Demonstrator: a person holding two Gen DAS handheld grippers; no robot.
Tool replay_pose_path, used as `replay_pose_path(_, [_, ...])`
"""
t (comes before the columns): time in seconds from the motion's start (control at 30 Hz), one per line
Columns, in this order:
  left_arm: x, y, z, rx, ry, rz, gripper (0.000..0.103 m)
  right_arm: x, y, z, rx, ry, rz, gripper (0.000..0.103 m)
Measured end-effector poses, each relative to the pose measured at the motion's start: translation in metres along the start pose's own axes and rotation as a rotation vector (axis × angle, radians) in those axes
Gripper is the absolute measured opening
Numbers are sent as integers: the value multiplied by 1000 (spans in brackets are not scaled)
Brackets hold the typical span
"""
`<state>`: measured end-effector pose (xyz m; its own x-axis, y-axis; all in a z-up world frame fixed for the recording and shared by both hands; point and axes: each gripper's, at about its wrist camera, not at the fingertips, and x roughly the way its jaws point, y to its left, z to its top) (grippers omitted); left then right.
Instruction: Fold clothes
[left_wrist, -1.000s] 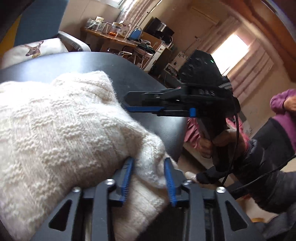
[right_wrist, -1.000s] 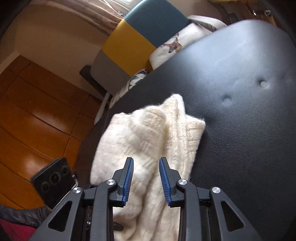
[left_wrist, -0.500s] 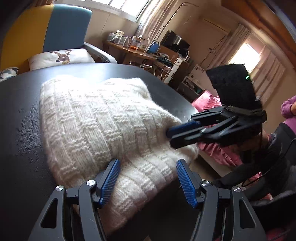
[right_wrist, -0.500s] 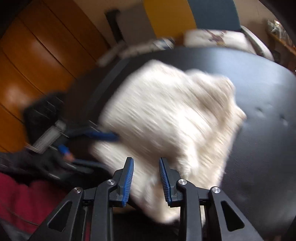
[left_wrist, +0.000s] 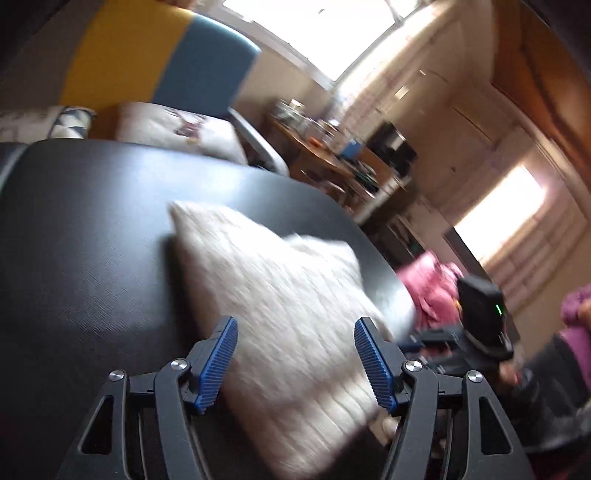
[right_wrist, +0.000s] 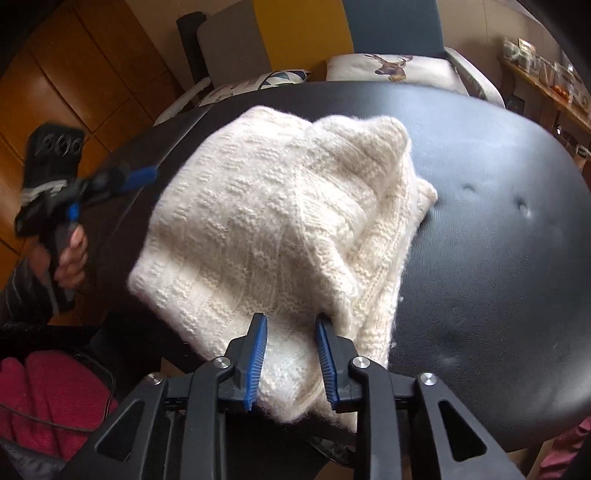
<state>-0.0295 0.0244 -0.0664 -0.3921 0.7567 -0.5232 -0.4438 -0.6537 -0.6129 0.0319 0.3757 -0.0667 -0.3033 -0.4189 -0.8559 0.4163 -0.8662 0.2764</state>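
A cream knitted sweater lies folded in a thick bundle on the black padded table, its near edge hanging over the table's rim. My right gripper is shut on that near edge, with fabric bunched between the blue pads. In the left wrist view the sweater is blurred, and my left gripper stands wide open just short of it, with nothing between its fingers. The same left gripper shows off the table's left side, held by a hand. The right gripper's black housing sits beyond the sweater's right corner.
A yellow and blue chair with a deer cushion stands behind the table. A red cloth lies low on the left and a pink cloth beyond the table's edge. A cluttered wooden side table stands at the back.
My left gripper let go of the sweater, opened wide and drew back. The right gripper swung round to the near edge, and the sweater now lies flatter and folded.
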Motion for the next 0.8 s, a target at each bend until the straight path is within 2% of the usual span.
replay_pose_path(0.1, [11,30,35,-99,-4,47,67,-14,8,19,-37,-34,-14,27])
replay_pose_path(0.27, [52,66,71,-210,92,35,69,-32,22,76,-74,-159,18,30])
replay_pose_path(0.33, [63,71,74,-218,126,33,69,-27,24,100,-88,-185,22,30])
replay_pose_path(0.43, [79,72,80,-208,164,51,69,-7,28,125,-108,-180,31,30])
replay_pose_path(0.47, [82,71,81,-202,164,86,68,1,29,132,-115,-174,34,30])
replay_pose_path(0.53, [75,73,83,-217,92,162,66,18,31,147,-132,-154,37,30])
replay_pose_path(0.6, [55,74,79,-240,16,147,65,37,27,158,-134,-113,54,30])
replay_pose_path(0.63, [43,68,72,-202,-13,135,62,45,23,164,-130,-95,74,30])
replay_pose_path(0.7, [24,49,57,-64,-54,109,62,58,16,180,-124,-62,129,30])
replay_pose_path(0.8, [13,16,27,123,-47,37,62,81,10,207,-120,-10,242,30])
